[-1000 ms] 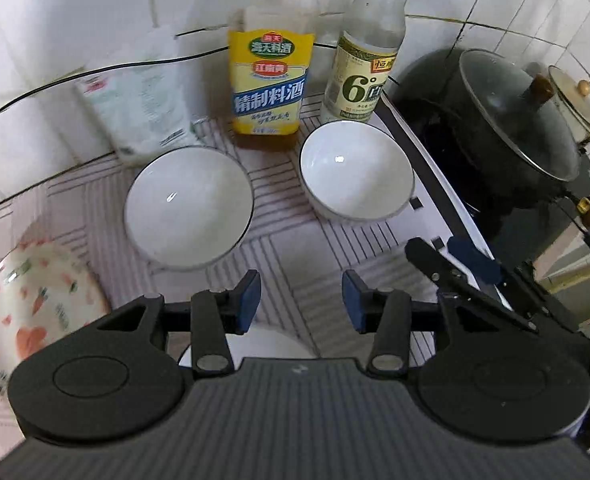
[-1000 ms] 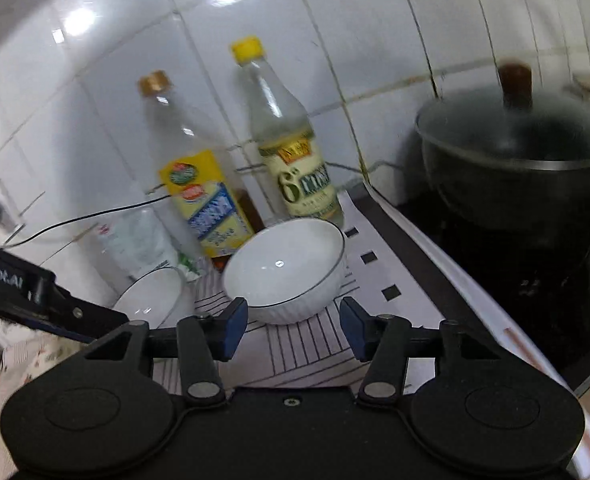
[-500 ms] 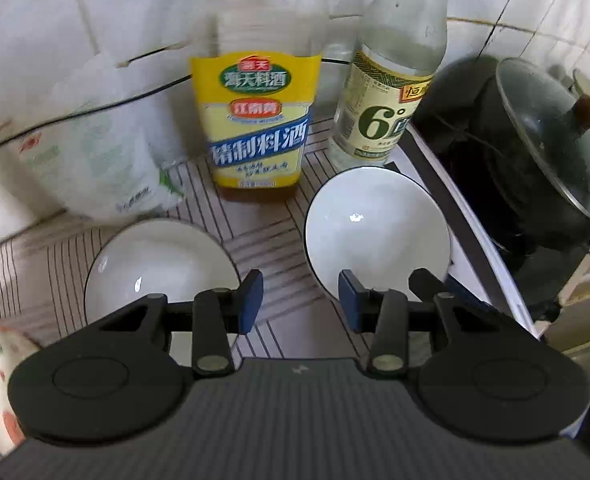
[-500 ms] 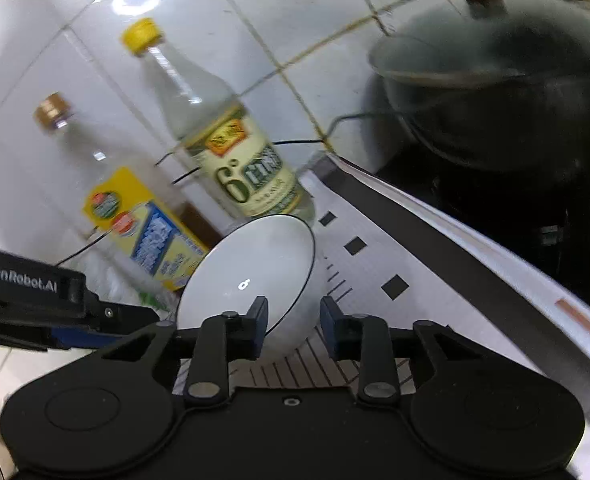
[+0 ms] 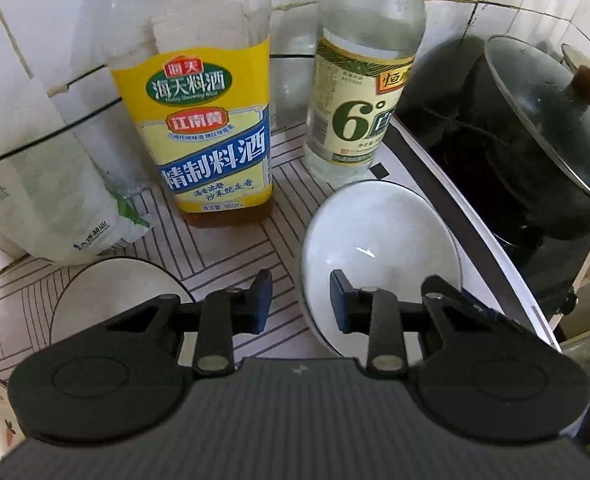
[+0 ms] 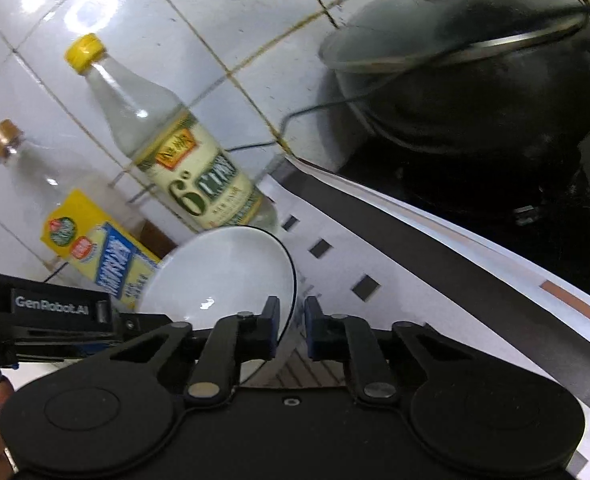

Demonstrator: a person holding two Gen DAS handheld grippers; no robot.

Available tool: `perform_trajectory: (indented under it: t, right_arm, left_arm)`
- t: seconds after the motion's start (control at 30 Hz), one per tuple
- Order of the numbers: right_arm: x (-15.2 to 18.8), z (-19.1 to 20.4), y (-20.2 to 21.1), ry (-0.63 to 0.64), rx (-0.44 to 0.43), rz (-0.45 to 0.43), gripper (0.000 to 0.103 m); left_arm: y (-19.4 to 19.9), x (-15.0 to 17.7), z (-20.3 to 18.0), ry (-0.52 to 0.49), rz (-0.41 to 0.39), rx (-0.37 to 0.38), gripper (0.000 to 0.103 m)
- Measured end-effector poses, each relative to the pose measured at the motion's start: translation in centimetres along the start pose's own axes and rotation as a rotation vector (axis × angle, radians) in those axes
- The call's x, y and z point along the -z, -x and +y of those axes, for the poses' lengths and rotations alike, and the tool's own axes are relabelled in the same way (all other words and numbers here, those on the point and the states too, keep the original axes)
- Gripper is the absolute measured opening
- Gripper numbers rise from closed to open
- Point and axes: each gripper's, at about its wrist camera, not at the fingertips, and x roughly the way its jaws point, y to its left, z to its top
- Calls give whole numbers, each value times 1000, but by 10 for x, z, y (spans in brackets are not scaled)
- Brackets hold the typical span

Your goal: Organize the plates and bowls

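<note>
Little of the sorting looks done — the glossy white round bowl with a thin dark rim (image 6: 223, 276) sits tilted on the striped counter mat (image 5: 223, 256) near its stove-side edge, apart from a second white dark-rimmed bowl (image 5: 115, 288) further left. The right gripper (image 6: 291, 326) is clamped on the first bowl's rim. The left gripper (image 5: 301, 300) is closing with that bowl's left rim between its parted jaws — pads not visibly pressing
</note>
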Motion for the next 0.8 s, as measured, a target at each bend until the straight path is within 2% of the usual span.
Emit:
perform_trajectory:
  t: [0.03,0.1,0.4,0.57,0.8]
  right_arm:
    - [0,-3,-1,-10,7,10,10]
    - [2,-9,-4,-39,-3,37,8]
    - [8,-4,13,-35,-42,91,8]
    - [7,16,41,39,-80,112,9]
    - [1,47,91,171,-183,128,11]
  left_arm:
    - [-3,0,1,6,6,1,25]
    - [-6,2,3,27,31,52,9]
    - [14,19,8,58,63,44,8]
    - [51,34,13,78,65,16,8]
    - [117,59,27,161,17,-8,8]
